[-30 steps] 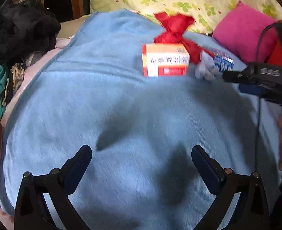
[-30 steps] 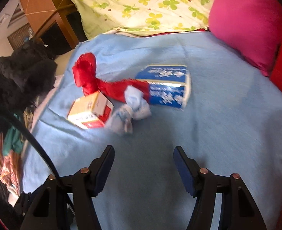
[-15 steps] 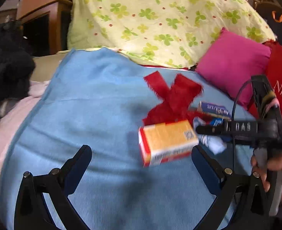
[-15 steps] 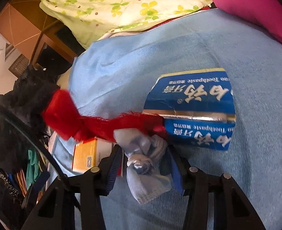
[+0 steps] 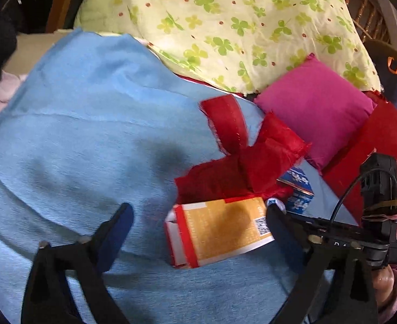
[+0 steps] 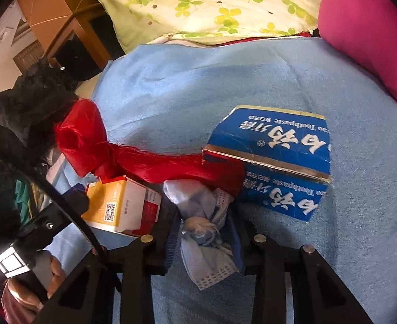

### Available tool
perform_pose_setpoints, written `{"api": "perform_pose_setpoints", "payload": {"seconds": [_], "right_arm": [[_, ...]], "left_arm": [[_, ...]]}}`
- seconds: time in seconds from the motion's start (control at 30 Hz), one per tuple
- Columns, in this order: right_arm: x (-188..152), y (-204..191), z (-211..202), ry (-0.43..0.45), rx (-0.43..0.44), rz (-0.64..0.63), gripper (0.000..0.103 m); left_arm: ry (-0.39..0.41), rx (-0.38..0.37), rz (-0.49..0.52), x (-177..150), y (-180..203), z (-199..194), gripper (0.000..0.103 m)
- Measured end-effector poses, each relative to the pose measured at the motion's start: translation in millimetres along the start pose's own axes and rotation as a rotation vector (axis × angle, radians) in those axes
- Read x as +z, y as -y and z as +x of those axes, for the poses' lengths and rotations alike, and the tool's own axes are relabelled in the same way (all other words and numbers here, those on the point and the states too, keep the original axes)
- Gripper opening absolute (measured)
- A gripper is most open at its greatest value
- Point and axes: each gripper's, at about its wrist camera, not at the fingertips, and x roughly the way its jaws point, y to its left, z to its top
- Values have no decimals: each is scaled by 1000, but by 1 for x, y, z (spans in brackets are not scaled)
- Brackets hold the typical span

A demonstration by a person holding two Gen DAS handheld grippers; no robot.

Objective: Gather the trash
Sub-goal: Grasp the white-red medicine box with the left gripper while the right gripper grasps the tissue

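An orange and red carton (image 5: 220, 229) lies on the blue blanket (image 5: 90, 135) between the fingers of my open left gripper (image 5: 198, 221); its right finger touches the carton's end. The carton also shows in the right wrist view (image 6: 123, 205). My right gripper (image 6: 204, 232) is shut on a crumpled blue face mask (image 6: 206, 232). A red ribbon (image 6: 133, 156) lies just beyond it, reaching a blue toothpaste box (image 6: 279, 162). The ribbon (image 5: 241, 156) and the box (image 5: 298, 186) also show in the left wrist view.
A green-patterned pillow (image 5: 225, 27) and a pink cushion (image 5: 311, 108) lie at the back of the blanket. Black clothing (image 6: 23, 113) is piled at the left. A red bag (image 5: 373, 145) sits at the right.
The left gripper moved forward until the orange carton lay between its fingers. The right gripper advanced onto the face mask and closed on it.
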Motion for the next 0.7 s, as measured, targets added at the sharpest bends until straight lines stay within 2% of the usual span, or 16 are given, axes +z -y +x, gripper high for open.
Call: {"api": "perform_pose_setpoints", "payload": {"seconds": [0.1,0.37,0.47,0.53,0.6,0.63,0.7], "right_arm": [[-2,6,-6,-9,7,27,36],[-6,25,-26,-5,-49,72,36],[-6,37,-32,-7,-55,112,36],[-8,44,-36,-10,-44,137,36],[-10,47,-39,-11,-47,143,36],[-11,47,-41,-11,-51,141,36],[-12,48,-40,-15,-54,140,36]], "left_arm": [[-57,-73,-23,-4,4,7,70],[-121,-153,31,-15,37,-2,69],[-155,-241,-3,-26,48,-14,68],[-229,-306,-34,-38,60,-22,68],[-266,-290,11,-48,74,-30,69],[-269,-266,51,-52,80,-35,69],[-260,-217,71,-51,79,-38,69]]}}
